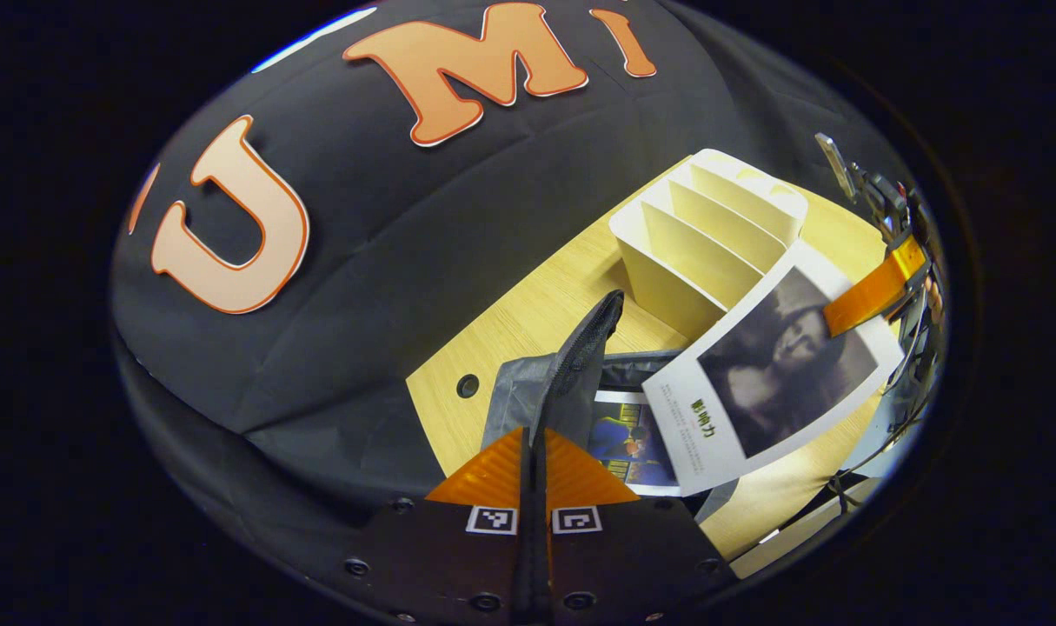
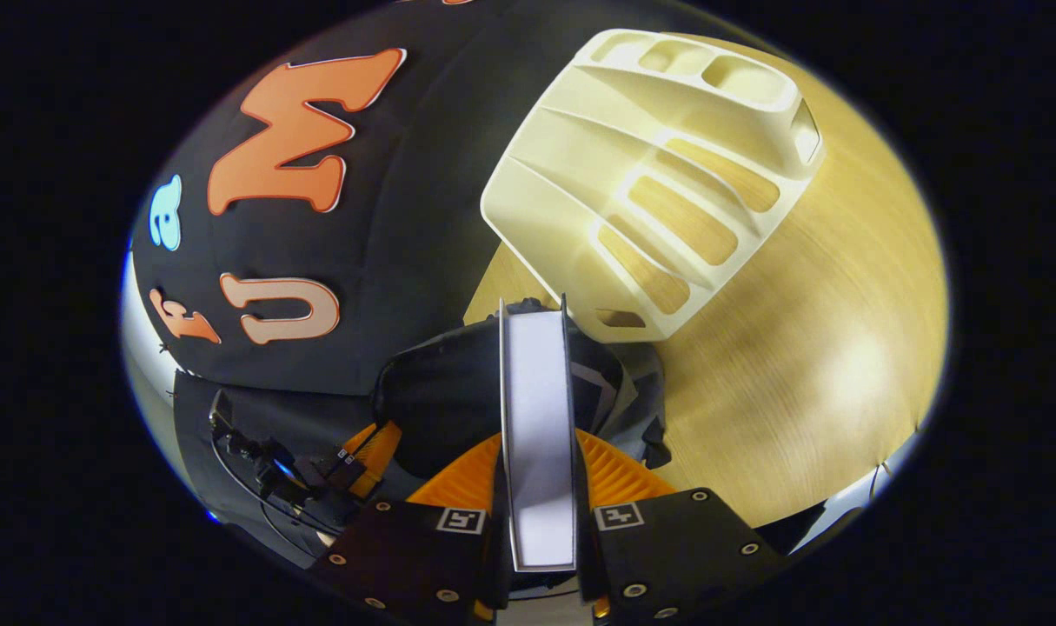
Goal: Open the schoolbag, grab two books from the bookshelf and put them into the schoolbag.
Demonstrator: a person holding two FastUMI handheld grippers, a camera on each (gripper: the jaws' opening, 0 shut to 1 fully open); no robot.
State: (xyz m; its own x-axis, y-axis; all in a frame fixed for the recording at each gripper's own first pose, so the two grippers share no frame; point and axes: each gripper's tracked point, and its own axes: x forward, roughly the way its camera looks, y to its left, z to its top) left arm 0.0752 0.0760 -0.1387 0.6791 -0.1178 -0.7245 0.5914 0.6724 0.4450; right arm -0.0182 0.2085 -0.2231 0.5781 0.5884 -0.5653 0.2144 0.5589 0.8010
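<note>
A pale wood-grain table (image 1: 528, 322) is seen in the left gripper view, with a small round hole near its edge. On it stands a cream plastic bookshelf (image 1: 710, 243), made of smooth slanted dividers with rounded tops; in the right gripper view the same bookshelf (image 2: 658, 174) is seen from above, and long rounded slots are cut through its base.

The schoolbag (image 1: 528, 391) is of grey woven cloth with a dark mesh-textured strap or flap edge rising from it. It lies on the table just in front of the bookshelf. Inside its open mouth a book with a blue picture cover (image 1: 632, 443) is seen lying flat.

The left gripper (image 1: 534, 465) is closed almost fully, and the dark edge of the bag's cloth is pinched between its two fingers and held up.

A second book (image 1: 775, 374), white with a large grey photograph on its glossy cover, is held above the bag's opening, overlapping the blue book and the front of the bookshelf. It is gripped at its far corner by the right gripper (image 1: 866, 300). In the right gripper view the right gripper (image 2: 538, 469) is parted to the thickness of this book (image 2: 538, 417), whose white page edge runs upright between both fingers, which press on its covers. The dark schoolbag (image 2: 441, 400) lies just beyond it.
</note>
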